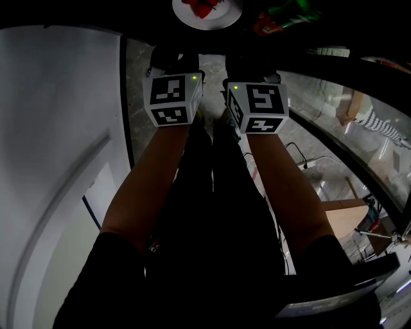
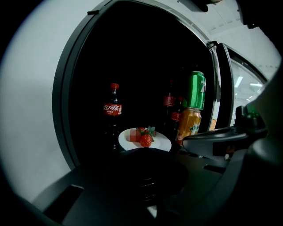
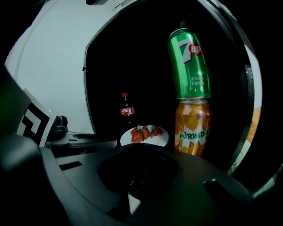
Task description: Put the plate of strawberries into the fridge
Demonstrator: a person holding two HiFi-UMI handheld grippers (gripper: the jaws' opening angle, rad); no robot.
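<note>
**Plate shelved: back out clean**

White round plate (image 2: 162, 144) of red strawberries (image 2: 146, 140) sits inside the dark open fridge (image 2: 63, 101), near the green can (image 3: 190, 64) stacked on the orange can (image 3: 191, 128). Left tongs (image 2: 148, 176) and right tongs (image 3: 139, 172) are both together, empty and apart from the plate. Withdraw straight back, clear of the cans, then shut the door.

- My head camera looks steeply down my forearms (image 1: 149, 186); the plate (image 1: 225, 19) sits at its top edge.
- Both gripper cameras face the open fridge (image 2: 35, 114) closely, sharing that plate.
</note>
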